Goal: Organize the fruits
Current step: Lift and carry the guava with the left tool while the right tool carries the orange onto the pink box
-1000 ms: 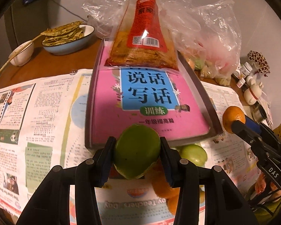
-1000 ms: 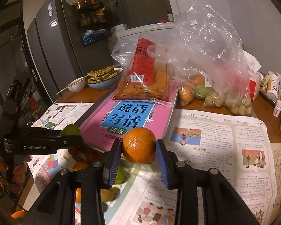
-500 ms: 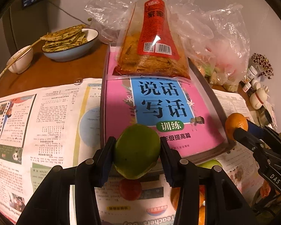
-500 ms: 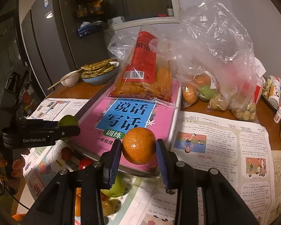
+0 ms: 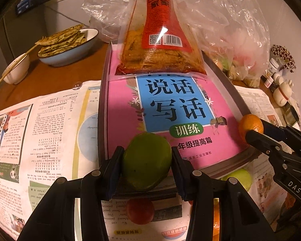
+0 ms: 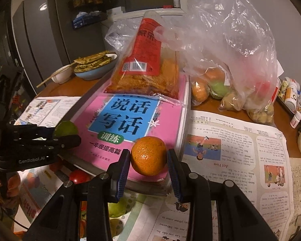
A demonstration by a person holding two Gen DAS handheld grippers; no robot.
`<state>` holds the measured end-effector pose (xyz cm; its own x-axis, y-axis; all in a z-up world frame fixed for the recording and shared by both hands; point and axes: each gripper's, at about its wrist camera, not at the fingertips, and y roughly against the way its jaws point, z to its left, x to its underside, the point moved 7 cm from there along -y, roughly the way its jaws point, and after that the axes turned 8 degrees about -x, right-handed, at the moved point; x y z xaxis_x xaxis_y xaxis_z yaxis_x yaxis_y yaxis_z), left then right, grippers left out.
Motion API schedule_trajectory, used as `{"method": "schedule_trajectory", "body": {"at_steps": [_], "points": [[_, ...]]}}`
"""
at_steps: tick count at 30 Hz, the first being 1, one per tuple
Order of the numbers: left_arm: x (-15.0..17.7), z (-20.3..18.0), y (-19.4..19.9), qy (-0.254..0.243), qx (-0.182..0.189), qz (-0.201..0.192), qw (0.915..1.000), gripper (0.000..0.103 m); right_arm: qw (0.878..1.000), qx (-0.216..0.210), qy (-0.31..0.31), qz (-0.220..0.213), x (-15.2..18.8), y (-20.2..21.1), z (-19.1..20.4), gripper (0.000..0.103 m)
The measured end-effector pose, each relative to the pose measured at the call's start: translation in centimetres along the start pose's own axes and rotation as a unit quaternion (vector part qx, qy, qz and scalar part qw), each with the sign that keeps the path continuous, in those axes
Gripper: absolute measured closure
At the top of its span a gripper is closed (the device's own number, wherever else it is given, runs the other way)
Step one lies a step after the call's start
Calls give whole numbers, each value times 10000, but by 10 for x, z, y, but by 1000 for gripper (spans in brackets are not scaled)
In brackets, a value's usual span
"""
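My left gripper [image 5: 147, 160] is shut on a green fruit [image 5: 147, 160], held above the near edge of a tray [image 5: 102, 108] that carries a pink book [image 5: 170, 110]. My right gripper [image 6: 148, 156] is shut on an orange [image 6: 148, 155], held over the book's near right corner [image 6: 170, 120]. Each gripper shows in the other's view: the orange [image 5: 250, 126] at right, the green fruit [image 6: 65, 129] at left. Loose fruit lies on the newspaper below: a red one [image 5: 140, 210], a green one [image 5: 237, 177] and orange ones, partly hidden.
A snack bag [image 5: 160, 46] lies on the far half of the book. A plastic bag of fruit [image 6: 230, 80] sits behind at right. A blue bowl of flatbread [image 5: 68, 46] and a small white bowl [image 5: 17, 70] stand at back left. Bottles [image 6: 299, 100] line the right edge.
Both grippers have moved forward and up with their fruit, from over the loose fruit pile to over the near edge of the book and tray.
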<state>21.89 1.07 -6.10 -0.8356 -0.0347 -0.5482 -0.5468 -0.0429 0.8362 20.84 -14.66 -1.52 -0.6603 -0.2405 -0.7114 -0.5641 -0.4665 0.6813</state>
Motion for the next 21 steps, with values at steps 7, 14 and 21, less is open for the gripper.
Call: {"method": "schedule_trajectory", "body": {"at_steps": [7,14,21], "points": [[-1,-1,0,-28,-5,-44,10000,55,9996,224,43,167,6,-8,-1,65],[0,-1,0,-78,-17,-55,10000,55,9994,282,-2,182,8,-9,0,65],[1,-2,0,-104,-48,-57,9999,55,9992,341,1,223,9,-11,1,65]]}}
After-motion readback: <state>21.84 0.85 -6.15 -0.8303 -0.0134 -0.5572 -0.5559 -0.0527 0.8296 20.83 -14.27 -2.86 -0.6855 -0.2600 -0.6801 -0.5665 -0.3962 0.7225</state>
